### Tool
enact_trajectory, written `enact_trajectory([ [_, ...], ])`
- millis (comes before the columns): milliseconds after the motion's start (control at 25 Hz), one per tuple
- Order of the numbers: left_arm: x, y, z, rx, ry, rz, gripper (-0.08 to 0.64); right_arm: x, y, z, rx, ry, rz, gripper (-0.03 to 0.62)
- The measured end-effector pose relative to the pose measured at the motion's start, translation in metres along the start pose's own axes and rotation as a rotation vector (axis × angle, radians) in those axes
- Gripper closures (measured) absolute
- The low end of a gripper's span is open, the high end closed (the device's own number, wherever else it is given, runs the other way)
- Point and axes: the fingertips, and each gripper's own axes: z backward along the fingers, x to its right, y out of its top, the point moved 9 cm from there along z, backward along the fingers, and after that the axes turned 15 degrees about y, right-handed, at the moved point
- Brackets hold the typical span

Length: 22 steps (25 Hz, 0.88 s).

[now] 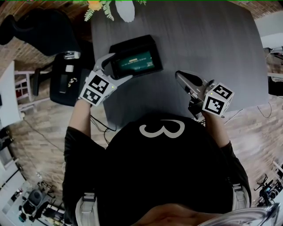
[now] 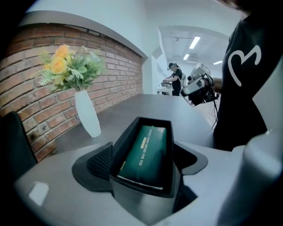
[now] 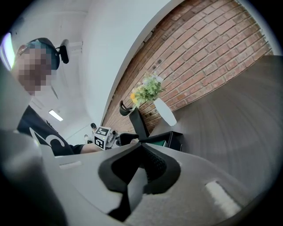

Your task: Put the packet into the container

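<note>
Though most of its print is too small to read, white lettering ending "FOR YOU" shows on the green packet [image 2: 148,145], which lies inside the black container [image 2: 137,194] on the table [image 1: 212,53]. The left gripper [image 2: 143,161] jaws clamp the container's sides. The right gripper [image 3: 140,167] jaws are together, empty.

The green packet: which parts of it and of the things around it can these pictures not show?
- Packet: underside, left gripper view, hidden by the container walls.
- Packet print, head view: too small to read.
- Vase, head view: partly cut off by the upper edge.
</note>
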Motion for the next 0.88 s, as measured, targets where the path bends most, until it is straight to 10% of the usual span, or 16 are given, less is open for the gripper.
enact_trajectory([
  [560, 0.053, 0.041, 0.102, 0.295, -0.076, 0.660, 0.413, -0.071, 0.006, -0.016, 0.073, 0.109, 0.132, 0.592],
  [880, 0.097, 0.050, 0.153, 0.356, -0.006, 0.733, 0.541, -0.120, -0.008, -0.034, 0.055, 0.164, 0.225, 0.592],
])
